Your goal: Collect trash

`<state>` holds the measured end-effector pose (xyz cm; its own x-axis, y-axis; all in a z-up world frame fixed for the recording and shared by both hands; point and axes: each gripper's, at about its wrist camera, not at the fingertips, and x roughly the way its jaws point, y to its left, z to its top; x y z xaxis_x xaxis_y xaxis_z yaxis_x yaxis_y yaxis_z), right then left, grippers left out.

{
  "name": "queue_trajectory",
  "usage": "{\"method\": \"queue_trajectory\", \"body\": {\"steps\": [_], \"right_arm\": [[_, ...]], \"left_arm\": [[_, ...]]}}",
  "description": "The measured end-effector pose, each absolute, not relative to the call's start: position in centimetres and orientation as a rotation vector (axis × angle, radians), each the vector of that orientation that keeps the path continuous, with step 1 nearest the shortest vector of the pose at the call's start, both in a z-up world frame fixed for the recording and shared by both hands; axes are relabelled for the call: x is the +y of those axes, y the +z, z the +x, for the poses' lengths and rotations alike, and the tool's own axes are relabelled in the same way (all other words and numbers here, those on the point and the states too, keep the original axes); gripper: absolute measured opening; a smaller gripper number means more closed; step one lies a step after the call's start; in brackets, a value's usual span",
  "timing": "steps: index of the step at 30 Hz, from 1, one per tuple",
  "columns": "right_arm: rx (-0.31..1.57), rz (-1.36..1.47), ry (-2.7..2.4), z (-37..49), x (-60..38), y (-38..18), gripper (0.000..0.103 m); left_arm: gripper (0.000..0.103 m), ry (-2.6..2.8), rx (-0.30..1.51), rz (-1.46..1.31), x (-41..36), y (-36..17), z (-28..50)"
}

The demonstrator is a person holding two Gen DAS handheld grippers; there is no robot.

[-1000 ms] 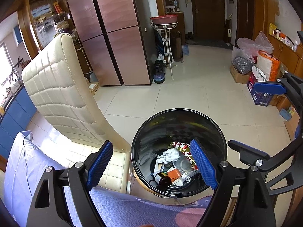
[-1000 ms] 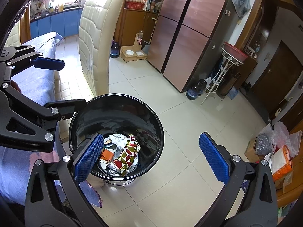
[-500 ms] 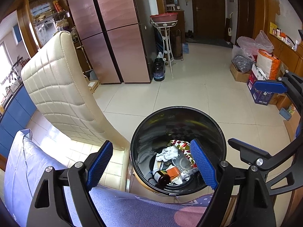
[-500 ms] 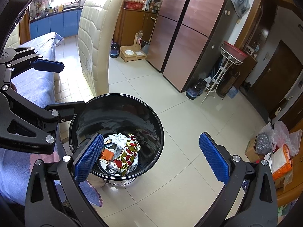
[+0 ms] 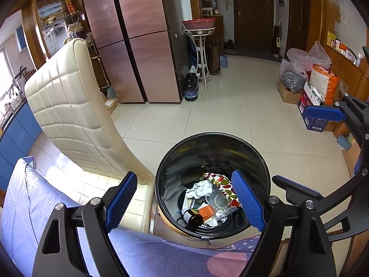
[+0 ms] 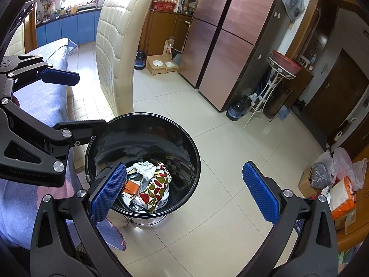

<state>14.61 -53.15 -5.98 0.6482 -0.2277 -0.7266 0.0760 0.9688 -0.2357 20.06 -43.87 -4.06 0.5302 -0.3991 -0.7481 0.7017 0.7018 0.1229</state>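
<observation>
A round black trash bin [image 5: 212, 138] stands on the tiled floor; it also shows in the right wrist view [image 6: 143, 116]. Inside lie a crumpled white tissue [image 5: 199, 188], a red-and-green patterned wrapper [image 6: 156, 184], an orange packet [image 5: 206, 211] and a brown bottle [image 5: 192, 218]. My left gripper [image 5: 184, 203] is open and empty, above the bin's near rim. My right gripper [image 6: 184, 191] is open and empty, above the bin's right side. The left gripper shows at the left of the right wrist view [image 6: 69, 101].
A cream quilted chair [image 5: 69, 115] stands left of the bin. A table with a blue-purple cloth [image 5: 138, 254] is below the grippers. A pink fridge [image 5: 143, 39], a white metal stand [image 5: 199, 53], dark jugs [image 5: 191, 87] and bags and boxes [image 5: 311, 85] line the room.
The left wrist view has tilted slightly, so the bin sits a little higher in it. Both grippers stay open and empty.
</observation>
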Motion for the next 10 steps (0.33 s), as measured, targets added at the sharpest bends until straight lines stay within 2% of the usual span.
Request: {"method": "queue_trajectory", "body": {"steps": [10], "right_arm": [[0.846, -0.189, -0.174, 14.31, -53.07, -6.12, 0.100]], "left_arm": [[0.087, -0.676, 0.784, 0.440, -43.69, -4.17, 20.32]]}}
